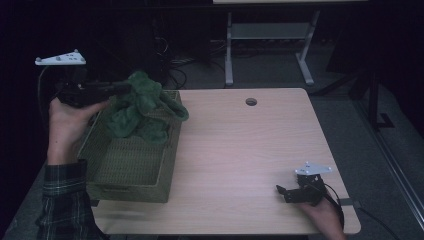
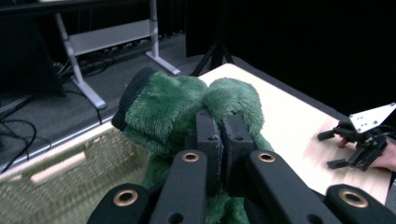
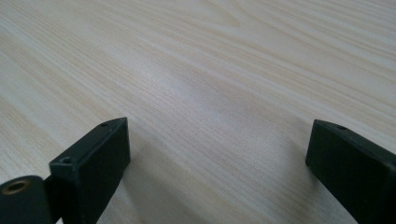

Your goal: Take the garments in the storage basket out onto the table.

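Green plush lifted over the basket

The left gripper (image 1: 122, 88) pinches the green plush cloth (image 1: 142, 107) tight above the woven basket (image 1: 127, 165); the right gripper (image 1: 281, 193) rests wide open and empty on the table (image 1: 240, 150).

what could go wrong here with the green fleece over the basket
The left tool pinches only a small fold of the green fleece, so it might slip free. The hanging part still touches the basket and could snag the rim or drag it. The right tool sits open far off, too distant to help.
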A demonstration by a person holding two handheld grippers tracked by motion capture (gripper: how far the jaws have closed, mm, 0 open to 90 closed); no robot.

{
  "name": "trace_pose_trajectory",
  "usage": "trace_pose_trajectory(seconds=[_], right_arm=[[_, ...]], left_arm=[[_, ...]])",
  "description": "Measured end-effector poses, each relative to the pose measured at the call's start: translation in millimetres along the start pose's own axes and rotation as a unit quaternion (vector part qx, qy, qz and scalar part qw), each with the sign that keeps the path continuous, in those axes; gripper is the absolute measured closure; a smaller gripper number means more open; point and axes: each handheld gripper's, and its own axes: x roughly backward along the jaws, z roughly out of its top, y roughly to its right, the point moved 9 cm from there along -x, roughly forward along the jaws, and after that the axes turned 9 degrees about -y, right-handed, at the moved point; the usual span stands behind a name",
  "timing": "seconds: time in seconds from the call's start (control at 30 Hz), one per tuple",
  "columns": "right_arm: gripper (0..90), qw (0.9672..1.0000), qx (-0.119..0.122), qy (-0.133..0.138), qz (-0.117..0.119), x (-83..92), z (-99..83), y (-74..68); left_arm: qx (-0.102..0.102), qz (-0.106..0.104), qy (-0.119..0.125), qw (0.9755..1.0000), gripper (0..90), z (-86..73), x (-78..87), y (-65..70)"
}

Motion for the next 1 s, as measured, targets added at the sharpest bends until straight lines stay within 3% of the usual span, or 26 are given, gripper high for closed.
trace_pose_trajectory(seconds=[0.5,1.0], right_arm=[[6.0,1.0,0.001,0.0,0.0,0.0,0.0,0.1],[6.0,1.0,-0.001,0.0,0.0,0.0,0.1,-0.1]], left_arm=[[-0.014,-0.051,0.031,0.9981,87.6,18.9,-35.0,35.3],[-0.038,-0.091,0.029,0.9947,87.6,28.1,-84.7,81.7]])
